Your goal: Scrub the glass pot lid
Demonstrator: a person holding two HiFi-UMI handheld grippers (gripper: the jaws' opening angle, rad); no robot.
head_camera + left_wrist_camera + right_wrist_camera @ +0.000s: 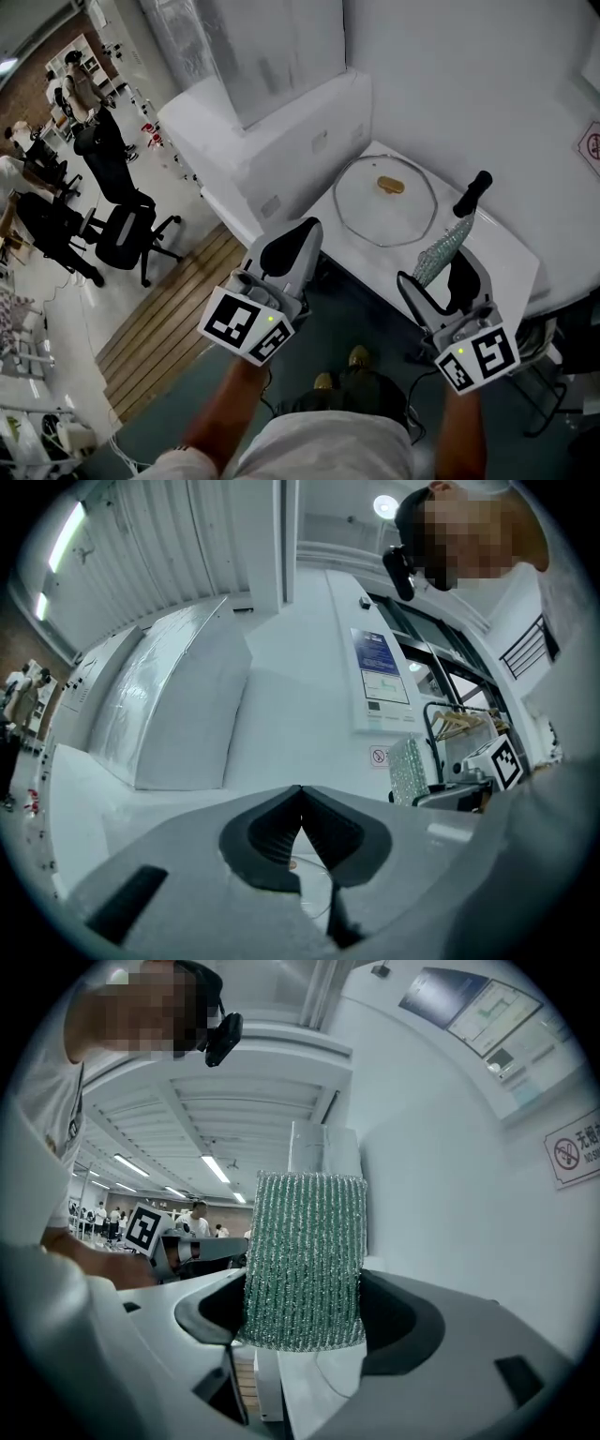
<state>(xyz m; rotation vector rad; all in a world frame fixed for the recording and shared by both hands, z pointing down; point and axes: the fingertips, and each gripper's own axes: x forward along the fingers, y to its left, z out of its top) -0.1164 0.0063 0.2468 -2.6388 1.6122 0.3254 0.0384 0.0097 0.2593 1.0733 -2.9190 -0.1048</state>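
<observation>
Progress: basically at the start. The glass lid [380, 214] lies flat on the white table [502, 253], against the wall corner, with nothing touching it. There's a brown spot at its centre; can't tell whether that's the knob or dirt. The tool is ready: the right gripper [439, 279] is pinching a green-silver mesh scrubber [442, 246], and the right gripper view shows both jaws pressed into its sides with the scrubber sticking out forward. A black handle [473, 192] shows just past the scrubber's far end; can't tell whether it's part of the scrubber or lying on the table. The scrubber's tip is near the lid's right rim, but I judge it's hovering, no contact. So all the scrubbing is left, plus probably steadying the lid first. The left gripper [292, 246] has its jaws pressed together with nothing between them, which its own view confirms. Pose: both grippers are held out in front of the person, at the near edge of the table and well apart from each other. Both point roughly level toward the lid, marker cubes toward the body, forearms coming in from the bottom of the head view. The left one sits off the lid's near-left side, the right one off its near-right side. To pin the lid the left claw would have to open, or press down on it closed.
</observation>
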